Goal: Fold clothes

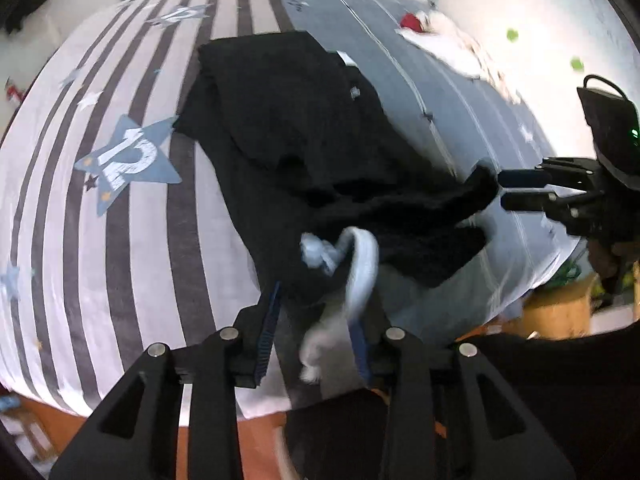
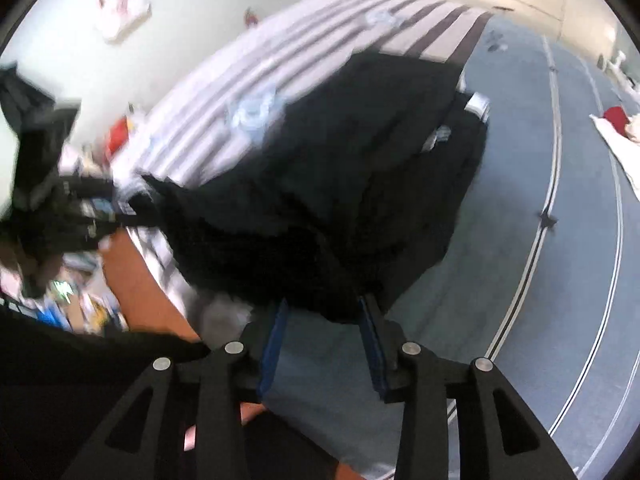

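A black garment (image 1: 296,120) lies loosely folded on the bed, its near hem bunched toward the bed's edge. A white drawstring (image 1: 360,264) curls out of that hem. My left gripper (image 1: 316,308) is at the hem, jaws apart, with the drawstring and a bit of black cloth hanging loose between the blue pads. My right gripper (image 1: 501,190) is at the garment's right corner. In the right wrist view the right gripper (image 2: 325,302) stands open, the black garment (image 2: 360,160) edge lying slack at its fingertips. The left gripper (image 2: 116,210) shows blurred at the left.
The bed cover (image 1: 120,240) is grey-and-white striped with a blue star marked 12 (image 1: 128,158); its right part is plain blue-grey (image 2: 520,200). A red thing on white cloth (image 1: 412,22) lies at the far side. A cardboard box (image 1: 560,312) and orange-brown floor (image 1: 256,440) lie below the bed's edge.
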`<state>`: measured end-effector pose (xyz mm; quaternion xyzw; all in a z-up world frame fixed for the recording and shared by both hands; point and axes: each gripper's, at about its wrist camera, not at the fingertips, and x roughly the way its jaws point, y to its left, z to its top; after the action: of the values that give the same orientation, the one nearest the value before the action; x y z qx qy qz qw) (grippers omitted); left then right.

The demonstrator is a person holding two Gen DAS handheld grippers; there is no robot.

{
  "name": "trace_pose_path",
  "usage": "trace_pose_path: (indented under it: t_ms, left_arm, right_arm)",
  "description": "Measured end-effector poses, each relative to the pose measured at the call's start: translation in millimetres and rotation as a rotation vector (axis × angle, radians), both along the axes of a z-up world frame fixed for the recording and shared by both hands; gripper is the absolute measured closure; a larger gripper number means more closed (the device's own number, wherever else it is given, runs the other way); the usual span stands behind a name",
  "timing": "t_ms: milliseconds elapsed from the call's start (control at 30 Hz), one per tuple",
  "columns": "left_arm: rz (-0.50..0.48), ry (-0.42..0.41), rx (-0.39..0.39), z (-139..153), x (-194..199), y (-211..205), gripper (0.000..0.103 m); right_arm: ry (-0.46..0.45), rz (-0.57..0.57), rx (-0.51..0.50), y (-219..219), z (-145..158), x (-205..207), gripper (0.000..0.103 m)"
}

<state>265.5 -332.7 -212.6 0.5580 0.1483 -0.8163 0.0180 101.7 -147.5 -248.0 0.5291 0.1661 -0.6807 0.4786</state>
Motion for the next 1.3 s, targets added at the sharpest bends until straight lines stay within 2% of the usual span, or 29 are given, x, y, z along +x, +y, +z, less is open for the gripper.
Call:
trace_pose_path:
  t_ms: [67, 133, 200, 367, 433, 567, 633, 767, 867, 933, 1033, 1100, 1233, 1267, 1300]
  left_arm:
    - [-0.005, -0.02, -0.011, 2, 4, 0, 0.071]
    - [-0.034, -0.032, -0.029, 1, 9, 4, 0.071]
    - [-0.004, -0.02, -0.042, -2, 5, -2, 0.071]
    - [0.142, 0.017, 0.008, -39, -38, -27, 0.071]
    - [0.213, 0.034, 0.048, -60, -64, -40, 0.071]
    - [0.301, 0.034, 0.129, -102, -103, -55, 0.071]
    - [0.282, 0.037, 0.159, -113, -113, -52, 0.071]
    - [0.164, 0.085, 0.194, -111, -112, -33, 0.071]
    - [0.105, 0.05, 0.164, -122, -105, -18, 0.071]
    - [0.111, 0.006, 0.127, -136, -99, -17, 0.071]
    - [0.122, 0.036, 0.087, -139, -91, -21, 0.071]
    - [0.115, 0.066, 0.08, -138, -90, -24, 0.071]
    - [0.091, 0.077, 0.074, -139, -91, -21, 0.071]
    - [0.084, 0.082, 0.067, -139, -91, -20, 0.073]
    - [0.073, 0.081, 0.059, -140, -91, -18, 0.081]
  right_arm:
    - [-0.021, -0.031, -0.018, -1, 7, -16, 0.067]
    - [-0.02, -0.054, -0.01, -2, 0, -27, 0.067]
    - [-0.006, -0.079, 0.002, -7, -10, -37, 0.067]
    - [-0.075, -0.168, -0.028, -40, -62, -75, 0.067]
    - [-0.134, -0.223, -0.04, -53, -88, -90, 0.067]
    - [-0.222, -0.243, -0.048, -71, -125, -99, 0.067]
    - [-0.243, -0.229, -0.039, -76, -136, -95, 0.067]
    - [-0.248, -0.196, -0.041, -75, -139, -78, 0.067]
    - [-0.221, -0.209, -0.031, -70, -140, -66, 0.067]
    - [-0.195, -0.239, -0.01, -66, -144, -59, 0.067]
    - [-0.159, -0.289, 0.009, -60, -147, -52, 0.066]
    - [-0.13, -0.313, 0.018, -58, -145, -48, 0.059]
    - [-0.069, -0.357, 0.054, -58, -138, -44, 0.056]
    - [-0.05, -0.374, 0.054, -60, -136, -43, 0.04]
    - [-0.032, -0.388, 0.063, -61, -136, -43, 0.025]
